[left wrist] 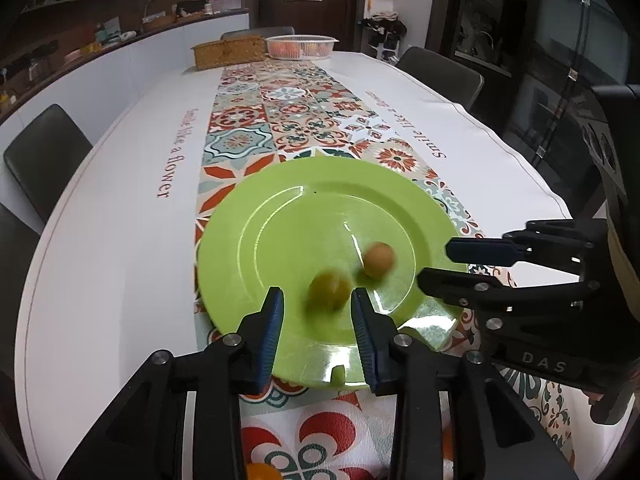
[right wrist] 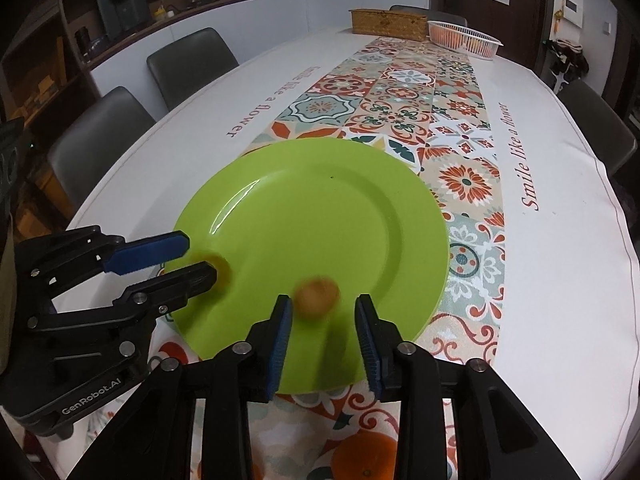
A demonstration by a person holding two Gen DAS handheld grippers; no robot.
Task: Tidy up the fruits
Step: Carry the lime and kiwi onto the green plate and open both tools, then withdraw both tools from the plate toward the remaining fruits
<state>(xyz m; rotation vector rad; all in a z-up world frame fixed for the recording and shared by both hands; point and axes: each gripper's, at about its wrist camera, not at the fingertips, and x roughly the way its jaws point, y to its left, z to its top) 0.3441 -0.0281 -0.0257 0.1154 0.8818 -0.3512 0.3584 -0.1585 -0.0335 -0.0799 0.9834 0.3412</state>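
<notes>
Both small round fruits look blurry, so I think they roll on the green plate (left wrist: 280, 208); the greenish fruit (left wrist: 326, 290) sits past the left hand-held gripper (left wrist: 318, 300), whose jaws stand apart and empty; the orange-brown fruit (right wrist: 316, 294) sits near the right hand-held gripper (right wrist: 324, 308), also apart and empty; one fruit could roll over the rim onto the counter (left wrist: 112, 208).

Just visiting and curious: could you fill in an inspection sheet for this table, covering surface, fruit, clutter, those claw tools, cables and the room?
Surface: table under a white cloth with a patterned tile runner.
Job's things: green plate holding a greenish fruit and an orange-brown fruit, both blurred, apart from each other.
Clutter: woven box and white basket at the far end.
Grippers: left gripper has open jaws, with the greenish fruit loose between them; right gripper also has open jaws, and the orange-brown fruit lies just beyond its tips.
Cables: nothing seen.
Surroundings: dark chairs, a counter with shelves, and a red wall hanging.
</notes>
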